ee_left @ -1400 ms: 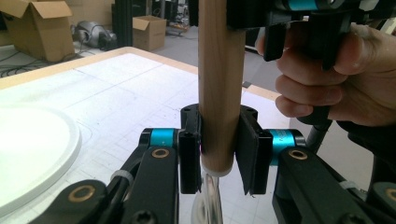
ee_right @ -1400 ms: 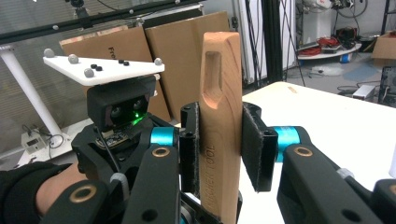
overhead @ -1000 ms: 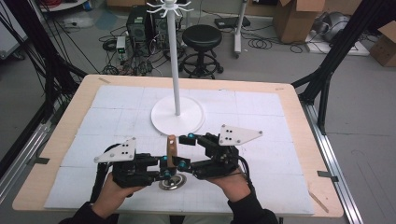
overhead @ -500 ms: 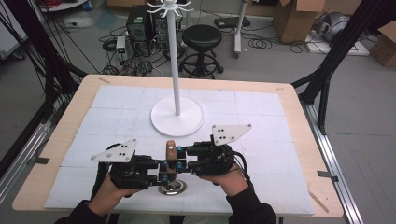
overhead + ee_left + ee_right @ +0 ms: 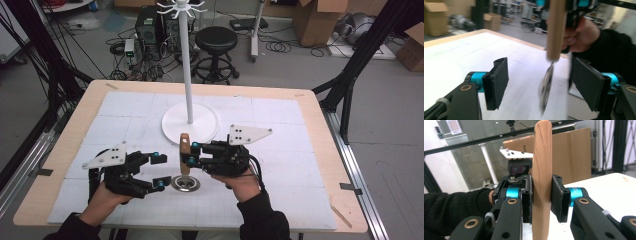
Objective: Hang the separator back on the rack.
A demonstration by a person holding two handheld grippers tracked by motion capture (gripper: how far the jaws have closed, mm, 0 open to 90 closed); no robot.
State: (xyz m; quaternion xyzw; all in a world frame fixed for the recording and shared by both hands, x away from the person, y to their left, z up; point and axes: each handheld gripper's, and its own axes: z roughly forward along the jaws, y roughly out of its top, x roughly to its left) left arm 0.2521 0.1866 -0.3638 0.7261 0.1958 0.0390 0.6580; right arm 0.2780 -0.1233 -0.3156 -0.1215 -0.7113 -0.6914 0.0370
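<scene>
High view: left gripper [image 5: 157, 170] fingers spread, empty | right gripper view: right gripper [image 5: 541, 200] fingers clamp wooden handle [image 5: 541, 170]

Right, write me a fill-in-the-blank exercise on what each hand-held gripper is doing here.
1. The right hand-held gripper is shut on the tool's ____ handle.
2. The left hand-held gripper has its jaws ____, with nothing between them.
3. The handle stands ____, with the round metal head at the bottom.
4. The white stand rises from a ____ base on the table.

Missing words: wooden; open; upright; round
</scene>
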